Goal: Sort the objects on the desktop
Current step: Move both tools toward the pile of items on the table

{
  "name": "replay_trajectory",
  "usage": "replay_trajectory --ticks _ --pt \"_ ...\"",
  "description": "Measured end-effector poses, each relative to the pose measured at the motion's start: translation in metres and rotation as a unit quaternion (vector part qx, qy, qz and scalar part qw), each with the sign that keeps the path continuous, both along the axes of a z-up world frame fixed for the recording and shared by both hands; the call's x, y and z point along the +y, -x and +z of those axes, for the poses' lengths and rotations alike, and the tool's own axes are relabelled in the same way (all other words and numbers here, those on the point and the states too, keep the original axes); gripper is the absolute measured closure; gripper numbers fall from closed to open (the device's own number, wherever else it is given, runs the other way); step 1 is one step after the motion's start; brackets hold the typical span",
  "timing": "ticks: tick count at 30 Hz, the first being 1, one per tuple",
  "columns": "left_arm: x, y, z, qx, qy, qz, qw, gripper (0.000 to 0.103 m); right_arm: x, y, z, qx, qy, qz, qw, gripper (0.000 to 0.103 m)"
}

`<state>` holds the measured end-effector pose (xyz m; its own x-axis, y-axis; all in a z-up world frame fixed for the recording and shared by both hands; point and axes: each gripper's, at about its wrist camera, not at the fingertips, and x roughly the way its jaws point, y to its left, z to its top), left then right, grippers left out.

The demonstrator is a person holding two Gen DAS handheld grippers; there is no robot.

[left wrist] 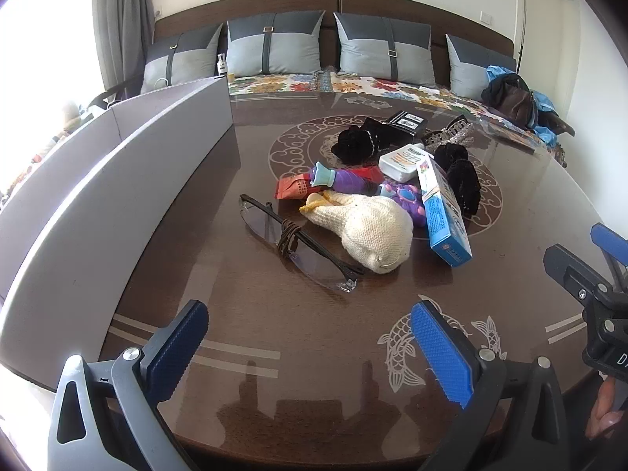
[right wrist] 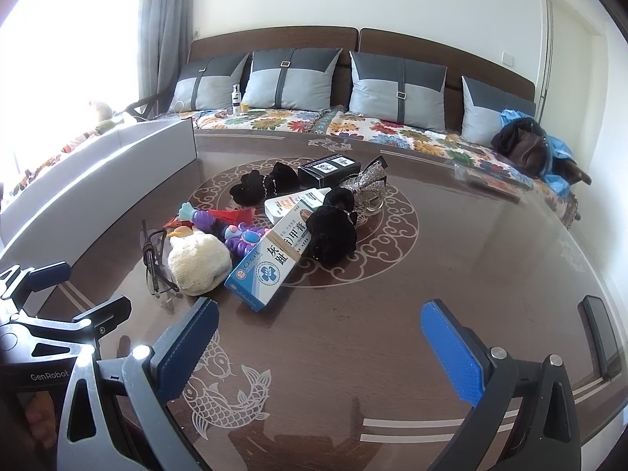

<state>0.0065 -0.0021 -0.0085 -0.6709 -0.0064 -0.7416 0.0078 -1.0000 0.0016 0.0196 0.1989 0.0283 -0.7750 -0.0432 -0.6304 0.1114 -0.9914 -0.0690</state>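
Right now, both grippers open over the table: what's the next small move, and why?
Probably ease the left gripper forward toward the glasses. They lie nearest it, at the pile's near edge beside the grey bin, and both the left and the right gripper hold nothing.

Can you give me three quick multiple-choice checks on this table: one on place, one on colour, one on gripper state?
1. Where are the eyeglasses?
A. left of the cream knitted toy
B. on the black box
C. on the sofa

2. The long carton is mainly:
A. red
B. blue and white
C. green

3. The left gripper and right gripper are:
A. both shut
B. one holding
C. both open, empty

Answers: 1 A, they lie beside it; 2 B, blue end, white face; 3 C, pads wide apart.
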Motion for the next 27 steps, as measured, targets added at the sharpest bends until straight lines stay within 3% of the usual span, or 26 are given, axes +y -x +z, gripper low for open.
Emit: replay_trajectory --ticks 9,27 --pt "0.002 -0.006 0.014 -0.013 0.006 -0.004 0.9999 0.0 -0.002 0.002 0.006 -0.011 0.0 -0.001 1.0 0.0" --pt "-0.003 -0.009 0.038 -0.052 -0.031 0.005 0.9981 0.0 -0.013 0.006 0.028 -0.037 0.023 0.013 0.999 0.0"
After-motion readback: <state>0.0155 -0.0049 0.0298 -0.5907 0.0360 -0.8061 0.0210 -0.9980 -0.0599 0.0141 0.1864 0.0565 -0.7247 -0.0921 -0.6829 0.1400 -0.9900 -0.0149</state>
